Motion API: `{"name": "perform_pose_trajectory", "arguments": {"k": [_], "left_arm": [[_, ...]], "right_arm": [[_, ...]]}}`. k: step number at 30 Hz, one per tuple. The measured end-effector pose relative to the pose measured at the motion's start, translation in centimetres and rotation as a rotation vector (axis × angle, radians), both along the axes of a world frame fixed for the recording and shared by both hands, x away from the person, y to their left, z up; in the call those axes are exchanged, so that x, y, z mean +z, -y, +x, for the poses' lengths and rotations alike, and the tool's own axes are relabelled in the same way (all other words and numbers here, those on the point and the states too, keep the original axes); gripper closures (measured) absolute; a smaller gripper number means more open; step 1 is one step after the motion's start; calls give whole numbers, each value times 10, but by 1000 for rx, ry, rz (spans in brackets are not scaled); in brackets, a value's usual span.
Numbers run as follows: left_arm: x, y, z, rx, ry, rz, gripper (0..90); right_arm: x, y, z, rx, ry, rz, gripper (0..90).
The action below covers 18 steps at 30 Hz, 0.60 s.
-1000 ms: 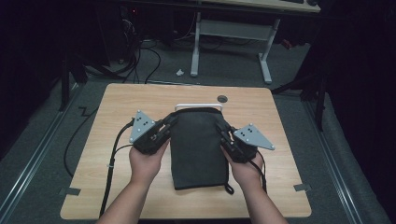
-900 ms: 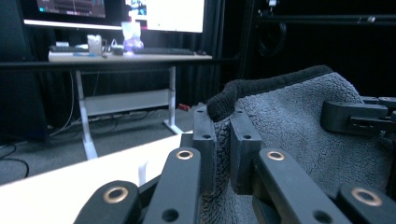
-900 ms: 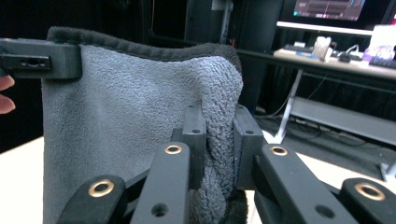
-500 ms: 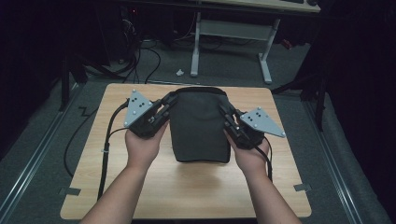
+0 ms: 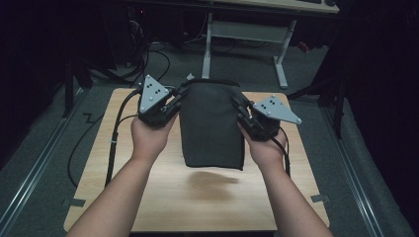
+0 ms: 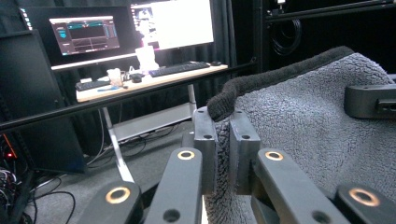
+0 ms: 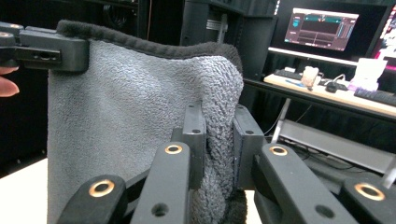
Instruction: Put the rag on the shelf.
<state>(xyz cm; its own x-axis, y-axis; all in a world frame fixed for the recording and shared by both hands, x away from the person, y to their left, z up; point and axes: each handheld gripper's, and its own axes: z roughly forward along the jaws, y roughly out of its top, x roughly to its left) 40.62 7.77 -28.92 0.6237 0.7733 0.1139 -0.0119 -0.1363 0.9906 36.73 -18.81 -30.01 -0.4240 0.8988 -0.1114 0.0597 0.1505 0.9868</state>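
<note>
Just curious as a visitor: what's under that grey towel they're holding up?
Under the raised grey towel, pinched by the left gripper and right gripper, lies bare wooden table with the towel's shadow. The tabletop directly behind the cloth is hidden.

A light wooden table bears, as far as the dim view shows, just a shadow.

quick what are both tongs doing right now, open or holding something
Left tongs: shut on the grey towel, at its top corner.
Right tongs: shut on the same towel's other top corner.
</note>
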Motion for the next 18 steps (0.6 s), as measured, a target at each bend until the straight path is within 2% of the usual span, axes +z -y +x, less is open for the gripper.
{"name": "perform_pose_trajectory", "arguments": {"k": [3,6,8,11,14,18], "left_arm": [[-3,1,13,8,-38,-31,837],[-6,4,26,21,-52,-23,837],[-4,7,36,27,-35,-2,837],[1,10,49,33,-32,23,836],[2,12,64,31,-56,49,836],[-1,17,81,57,-48,117,835]], "right_arm": [[-1,-1,12,0,-17,2,796],[-3,0,25,-6,-29,3,796],[-3,1,36,-14,-40,4,796],[-4,4,50,-6,-58,16,795],[-5,8,65,-2,-74,31,794],[-7,9,83,4,-74,15,794]]}}
